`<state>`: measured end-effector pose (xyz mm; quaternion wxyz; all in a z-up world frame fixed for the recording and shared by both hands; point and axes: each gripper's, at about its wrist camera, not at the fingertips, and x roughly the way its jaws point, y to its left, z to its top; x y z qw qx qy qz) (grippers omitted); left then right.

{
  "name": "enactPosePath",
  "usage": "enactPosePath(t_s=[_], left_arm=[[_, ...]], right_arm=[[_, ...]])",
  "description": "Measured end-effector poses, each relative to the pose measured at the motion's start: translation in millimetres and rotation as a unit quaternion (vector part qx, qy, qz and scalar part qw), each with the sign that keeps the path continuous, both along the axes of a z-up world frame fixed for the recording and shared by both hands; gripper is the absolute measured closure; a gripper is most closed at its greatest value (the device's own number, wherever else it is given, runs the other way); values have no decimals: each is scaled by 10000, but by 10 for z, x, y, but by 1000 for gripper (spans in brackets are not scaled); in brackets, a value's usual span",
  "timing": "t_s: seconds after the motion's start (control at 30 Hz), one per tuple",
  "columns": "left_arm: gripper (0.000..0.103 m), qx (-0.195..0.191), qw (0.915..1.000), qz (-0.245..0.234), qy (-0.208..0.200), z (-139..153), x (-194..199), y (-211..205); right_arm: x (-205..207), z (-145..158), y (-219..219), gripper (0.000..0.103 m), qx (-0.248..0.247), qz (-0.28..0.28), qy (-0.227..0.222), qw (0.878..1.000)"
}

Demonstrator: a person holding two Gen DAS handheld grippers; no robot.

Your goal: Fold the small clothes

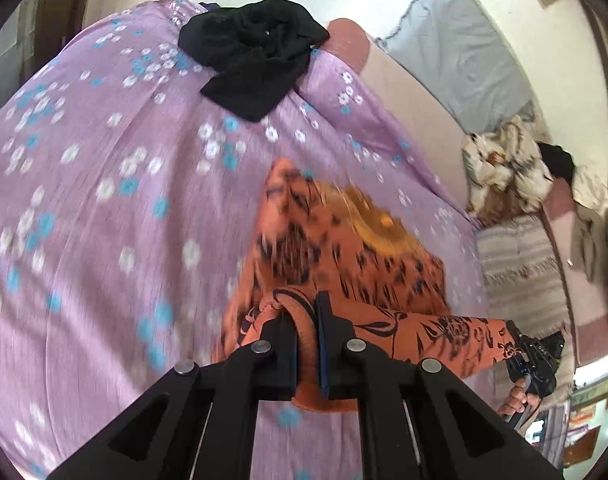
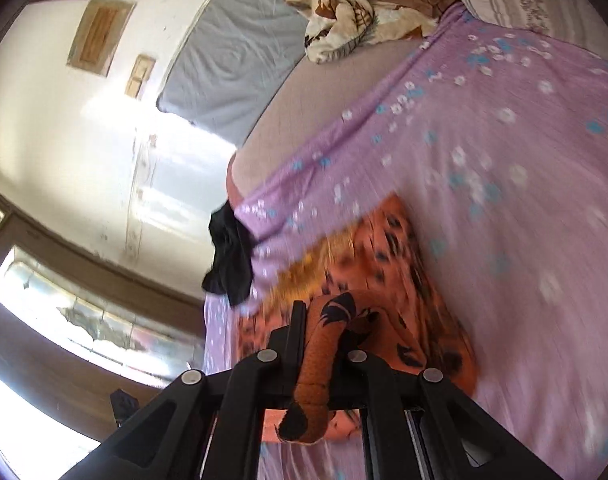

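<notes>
The work surface is a bed covered by a lilac floral bedsheet (image 1: 104,200), in a room with a pale wall and a window at one side.

Nearest, the left claw (image 1: 306,344) is clamped on a bunched edge of the orange patterned garment (image 1: 344,256); a roll of fabric is squeezed between its jaws. The right claw (image 2: 322,344) is likewise closed tight on another gathered part of the same garment, with a thick twist of cloth passing through and hanging below it. In the left wrist view a hand (image 1: 516,400) shows under the right tool.

Between the two claws the garment is stretched; its remainder trails onto the sheet, blurred.

Assessment: the cloth appears light, soft and limp, drooping freely and bunching under pressure. It is unlikely to slip or be damaged. Corner or hem holds, kept well apart, should keep it flat for folding; the present bunched holds risk creases.

Farther off, a crumpled black garment (image 1: 256,52) lies near the sheet's far edge. Beyond are a brown-and-cream blanket (image 1: 504,164), a striped pillow (image 1: 520,264) and a grey mattress (image 1: 460,64) leaning against the wall.
</notes>
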<state>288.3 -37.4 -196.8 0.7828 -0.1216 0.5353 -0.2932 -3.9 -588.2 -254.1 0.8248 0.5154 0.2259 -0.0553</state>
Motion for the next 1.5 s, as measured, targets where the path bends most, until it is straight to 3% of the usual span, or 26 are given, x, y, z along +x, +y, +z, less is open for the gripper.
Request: enactPosePath(t_s=[0.2, 0.33, 0.43, 0.47, 0.57, 0.63, 0.7, 0.73, 0.8, 0.83, 0.87, 0.93, 1.0, 1.1, 1.17, 1.27, 1.37, 1.5], left_arm=[[95, 142, 9996, 215, 82, -250, 836, -501], [92, 312, 9982, 451, 252, -625, 1223, -739], [83, 218, 9961, 727, 446, -856, 1312, -731], [81, -13, 9950, 859, 507, -914, 1319, -681], [64, -599, 9914, 1086, 405, -874, 1236, -535], [29, -689, 9860, 1516, -58, -715, 1092, -371], [19, -840, 9753, 1927, -675, -532, 891, -182], [19, -842, 9720, 2031, -827, -474, 816, -121], [19, -425, 9724, 2142, -820, -396, 645, -86], [19, -185, 9751, 2059, -799, -383, 520, -102], [19, -73, 9775, 1944, -820, -382, 388, -142], [19, -3, 9804, 1743, -915, -411, 119, -229], [19, 234, 9829, 1568, -940, -502, -212, -402], [19, 752, 9830, 1496, -757, -696, -503, -607], [19, 931, 9847, 1317, -654, -783, -539, -745], [19, 1383, 9764, 1435, -837, -923, -627, -828], [19, 1465, 9778, 1384, -577, -1067, -583, -831], [19, 1519, 9786, 1278, -542, -1088, -491, -844]], right_arm=[[806, -321, -510, 97, 204, -434, -118, 9988], [1184, -709, -802, 94, 775, -586, -180, 9951], [1400, -1028, -915, 93, 990, -448, 504, 9928], [1438, -1154, -956, 93, 1183, -374, 724, 9896], [1363, -1240, -1057, 93, 1474, -317, 561, 9870], [1303, -1159, -1088, 93, 1394, -267, 350, 9893], [1238, -1090, -1072, 92, 1299, -261, 260, 9908], [1193, -1074, -1067, 86, 1287, -328, 191, 9910], [1096, -1089, -1078, 55, 1367, -456, 66, 9895], [1008, -1115, -1098, 17, 1493, -662, -82, 9865], [920, -1123, -1115, 3, 1563, -860, -227, 9837], [713, -1107, -1114, 4, 1727, -1361, -616, 9736], [703, -967, -1033, 5, 1586, -1222, -594, 9779], [931, -633, -650, 25, 567, -551, -75, 9968], [1216, -447, -111, 41, -408, 274, 505, 9975], [1595, -417, 699, 58, -1411, 1222, 1095, 9763], [1907, -536, 1279, 58, -1943, 1751, 1435, 9545], [2372, -826, 1631, 59, -2395, 2121, 1912, 9280]])
